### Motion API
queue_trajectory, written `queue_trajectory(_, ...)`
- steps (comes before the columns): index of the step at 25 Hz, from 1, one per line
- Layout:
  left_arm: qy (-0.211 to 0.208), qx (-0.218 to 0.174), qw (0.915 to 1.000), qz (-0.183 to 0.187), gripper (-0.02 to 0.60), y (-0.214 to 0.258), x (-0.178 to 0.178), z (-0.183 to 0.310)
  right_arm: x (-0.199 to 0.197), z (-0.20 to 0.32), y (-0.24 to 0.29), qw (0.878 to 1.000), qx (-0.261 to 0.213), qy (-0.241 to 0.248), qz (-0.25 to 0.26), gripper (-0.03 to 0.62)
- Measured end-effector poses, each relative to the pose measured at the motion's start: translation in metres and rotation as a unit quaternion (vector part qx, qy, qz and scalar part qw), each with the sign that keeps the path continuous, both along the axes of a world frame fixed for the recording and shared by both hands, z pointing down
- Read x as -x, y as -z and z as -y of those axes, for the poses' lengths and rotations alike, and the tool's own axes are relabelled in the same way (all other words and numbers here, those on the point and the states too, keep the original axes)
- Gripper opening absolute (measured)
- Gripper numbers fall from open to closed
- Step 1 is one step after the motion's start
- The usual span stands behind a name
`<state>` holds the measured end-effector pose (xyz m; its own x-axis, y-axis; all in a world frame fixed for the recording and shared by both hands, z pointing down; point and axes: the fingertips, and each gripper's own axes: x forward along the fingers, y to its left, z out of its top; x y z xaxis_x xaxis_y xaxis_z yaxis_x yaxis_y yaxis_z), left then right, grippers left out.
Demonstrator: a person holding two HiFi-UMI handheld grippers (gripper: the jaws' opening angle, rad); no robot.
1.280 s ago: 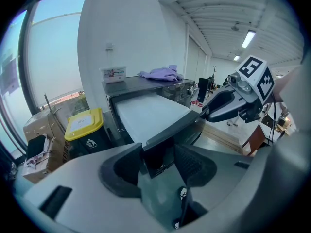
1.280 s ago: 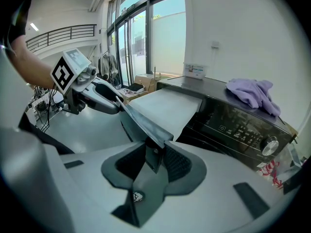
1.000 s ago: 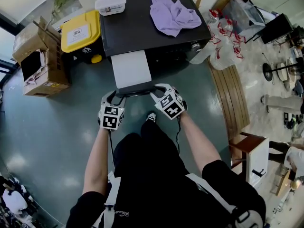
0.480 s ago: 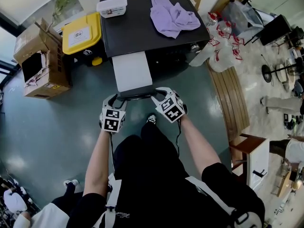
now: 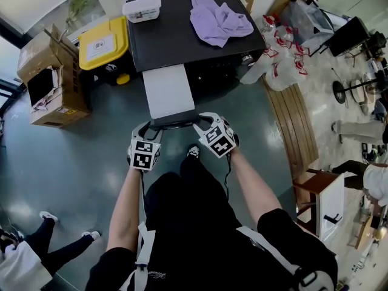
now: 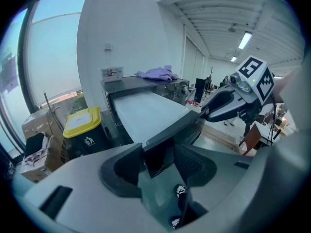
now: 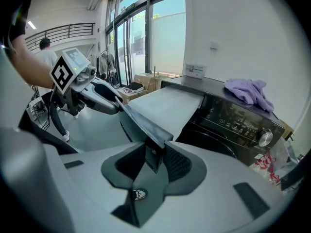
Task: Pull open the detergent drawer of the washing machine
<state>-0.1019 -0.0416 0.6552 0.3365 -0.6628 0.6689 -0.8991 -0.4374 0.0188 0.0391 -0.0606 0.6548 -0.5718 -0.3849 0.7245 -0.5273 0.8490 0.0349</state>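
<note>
The dark washing machine (image 5: 176, 35) stands ahead with its detergent drawer (image 5: 168, 91) drawn far out, white on top. The drawer's dark front panel (image 5: 176, 121) spans between both grippers. My left gripper (image 5: 147, 128) is shut on the panel's left end, which fills the gap between its pads in the left gripper view, where the panel (image 6: 170, 132) runs away from the gripper (image 6: 158, 159). My right gripper (image 5: 199, 123) is shut on the right end; the right gripper view shows the thin panel edge (image 7: 141, 120) pinched in that gripper (image 7: 154, 161).
A purple cloth (image 5: 218, 20) and a white box (image 5: 141, 8) lie on the machine's top. A yellow-lidded bin (image 5: 103, 41) and a cardboard box (image 5: 51, 74) stand to the left, plastic bags (image 5: 279, 59) and a wooden bench (image 5: 297, 123) to the right. A person's legs (image 5: 36, 241) show at lower left.
Both grippers and the drawer have stayed in place. The person at the lower left has walked further into view.
</note>
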Motion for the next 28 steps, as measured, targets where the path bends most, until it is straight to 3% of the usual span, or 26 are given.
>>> queue_trajectory(28,-0.003,-0.004,0.9998,-0.017,0.207,-0.001,-0.004,-0.029,-0.004,-0.030,-0.001,1.000,-0.008,-0.018,-0.001,0.124)
